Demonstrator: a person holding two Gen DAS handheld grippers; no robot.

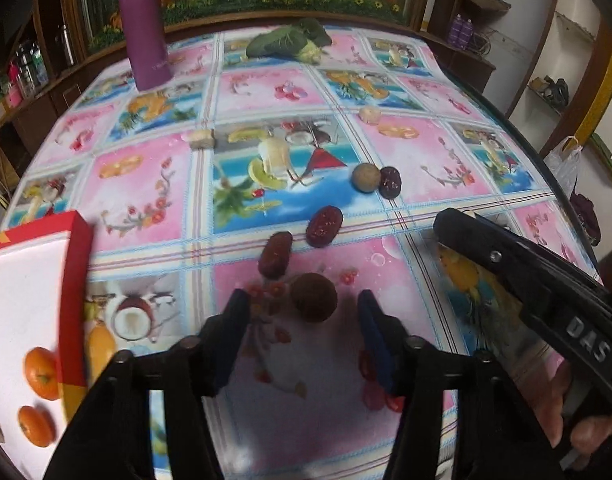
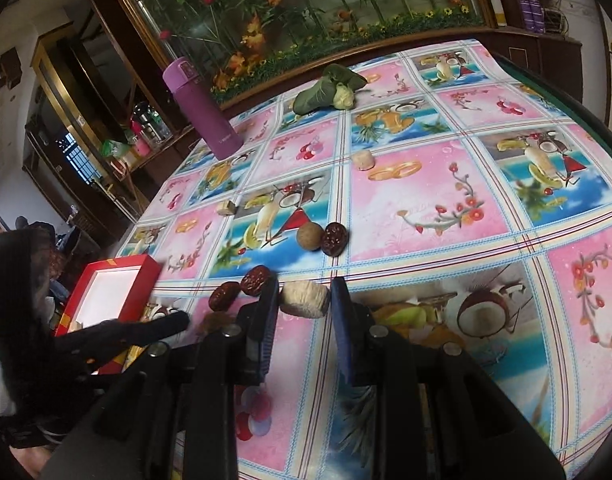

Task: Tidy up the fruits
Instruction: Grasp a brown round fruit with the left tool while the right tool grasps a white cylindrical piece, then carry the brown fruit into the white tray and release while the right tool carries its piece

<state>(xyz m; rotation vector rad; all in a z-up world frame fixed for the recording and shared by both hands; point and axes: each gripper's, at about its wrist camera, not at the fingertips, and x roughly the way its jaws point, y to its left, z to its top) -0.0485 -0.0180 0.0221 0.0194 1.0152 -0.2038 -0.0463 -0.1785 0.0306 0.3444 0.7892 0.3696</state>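
My left gripper [image 1: 303,312] is open, its fingers on either side of a round brown fruit [image 1: 314,297] that lies on the tablecloth. Two dark red dates [image 1: 324,226] [image 1: 275,254] lie just beyond it, and a tan round fruit [image 1: 366,177] with a third date [image 1: 390,182] farther off. A red box with a white inside [image 1: 25,280] at the left holds two oranges [image 1: 41,372]. My right gripper [image 2: 303,300] holds its fingers around a pale ridged piece [image 2: 304,299]; a gap shows on the right side.
A purple flask [image 1: 145,24] and a leafy green vegetable [image 1: 285,42] stand at the table's far side. Two pale chunks [image 1: 201,139] [image 1: 370,114] lie mid-table. The right gripper's body [image 1: 546,288] shows at the right of the left wrist view. Cabinets surround the table.
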